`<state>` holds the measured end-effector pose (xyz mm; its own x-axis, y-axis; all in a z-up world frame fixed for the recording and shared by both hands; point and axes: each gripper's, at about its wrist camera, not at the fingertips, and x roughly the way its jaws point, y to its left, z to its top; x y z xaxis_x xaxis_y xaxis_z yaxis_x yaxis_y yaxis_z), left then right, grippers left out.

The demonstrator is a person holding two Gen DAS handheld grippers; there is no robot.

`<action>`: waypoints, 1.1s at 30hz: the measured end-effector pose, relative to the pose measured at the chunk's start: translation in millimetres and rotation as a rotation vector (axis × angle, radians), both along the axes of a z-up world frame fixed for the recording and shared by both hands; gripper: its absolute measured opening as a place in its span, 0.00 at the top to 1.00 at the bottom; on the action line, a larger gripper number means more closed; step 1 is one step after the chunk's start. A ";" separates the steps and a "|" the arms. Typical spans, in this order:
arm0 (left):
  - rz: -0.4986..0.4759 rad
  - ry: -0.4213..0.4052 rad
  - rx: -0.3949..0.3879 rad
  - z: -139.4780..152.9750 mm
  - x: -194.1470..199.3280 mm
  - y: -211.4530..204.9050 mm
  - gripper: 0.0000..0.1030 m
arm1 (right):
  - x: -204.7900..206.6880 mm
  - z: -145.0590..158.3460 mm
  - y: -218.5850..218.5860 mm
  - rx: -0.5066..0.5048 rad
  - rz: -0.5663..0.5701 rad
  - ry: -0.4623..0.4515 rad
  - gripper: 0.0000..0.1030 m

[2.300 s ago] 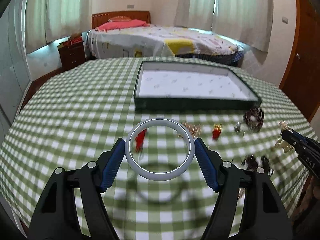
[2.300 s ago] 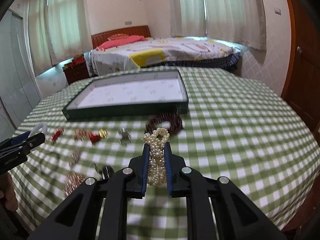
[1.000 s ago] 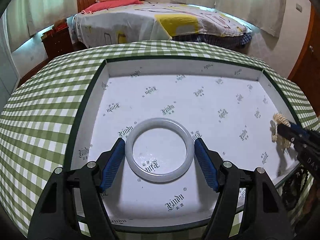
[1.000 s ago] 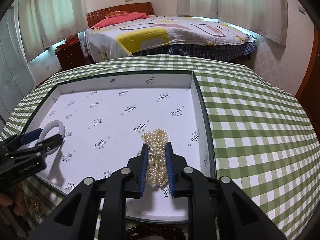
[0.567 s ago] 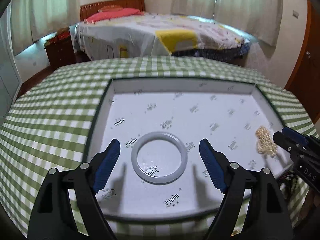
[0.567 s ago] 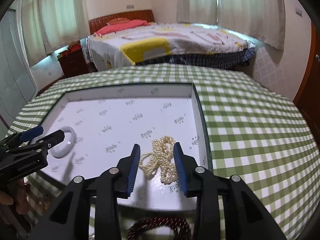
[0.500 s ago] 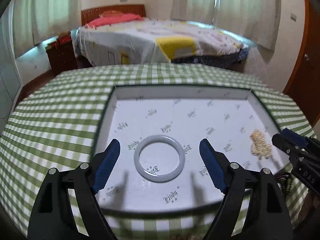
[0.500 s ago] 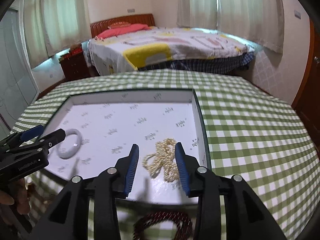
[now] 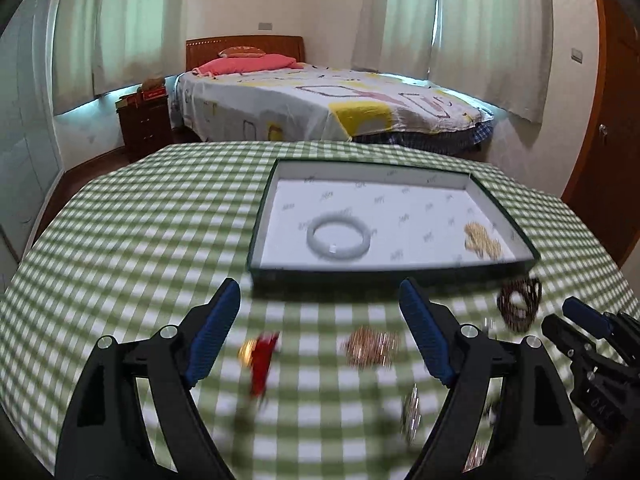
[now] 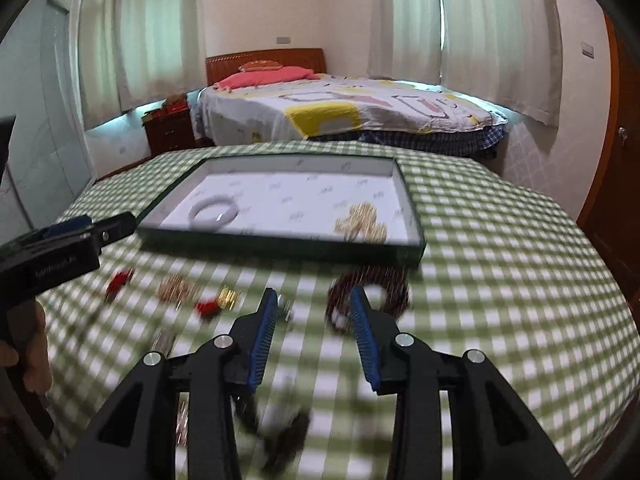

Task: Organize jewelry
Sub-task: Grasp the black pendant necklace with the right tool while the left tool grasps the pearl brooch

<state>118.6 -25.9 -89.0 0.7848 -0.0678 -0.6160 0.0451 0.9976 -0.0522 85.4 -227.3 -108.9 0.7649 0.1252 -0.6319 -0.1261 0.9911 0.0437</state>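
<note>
A white-lined, dark-rimmed tray (image 9: 400, 270) (image 10: 280, 246) holds a pale bangle (image 9: 338, 236) (image 10: 214, 213) at its left and a heap of pearl beads (image 9: 482, 240) (image 10: 362, 222) at its right. My left gripper (image 9: 320, 312) is open and empty, back over the checked cloth in front of the tray. My right gripper (image 10: 314, 310) is open and empty too, beside a dark red bead bracelet (image 10: 368, 300) (image 9: 518, 306). Loose on the cloth lie red-and-gold earrings (image 9: 260, 354) (image 10: 218, 302) and a gold cluster (image 9: 370, 346) (image 10: 176, 288).
The round table wears a green checked cloth (image 9: 140, 240). More small jewellery (image 10: 284, 436) lies blurred near its front edge. A bed (image 9: 320, 108), a wooden nightstand (image 9: 144, 124) and a brown door (image 9: 612, 120) stand beyond the table. A hand (image 10: 28, 344) holds the left gripper.
Both grippers opened and let go: the bangle and the pearl beads now lie in the tray. Both grippers then pulled back from the tray to above the loose jewellery.
</note>
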 end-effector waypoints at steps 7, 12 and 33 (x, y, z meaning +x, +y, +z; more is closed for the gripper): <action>0.018 0.031 0.007 -14.4 -41.2 13.2 0.23 | -23.8 -23.1 15.3 0.016 0.083 0.052 0.72; 0.022 0.058 0.003 -21.5 -55.1 17.0 0.23 | -22.8 -35.4 24.5 0.022 0.122 0.102 0.74; -0.090 0.092 0.006 -36.3 -78.3 -35.9 0.23 | -36.5 -37.7 -8.9 -0.005 0.033 0.116 0.83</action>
<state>40.3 -61.8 -125.2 0.7159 -0.1311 -0.6858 0.1297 0.9901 -0.0539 48.8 -236.2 -146.6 0.6822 0.1456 -0.7166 -0.1528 0.9867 0.0550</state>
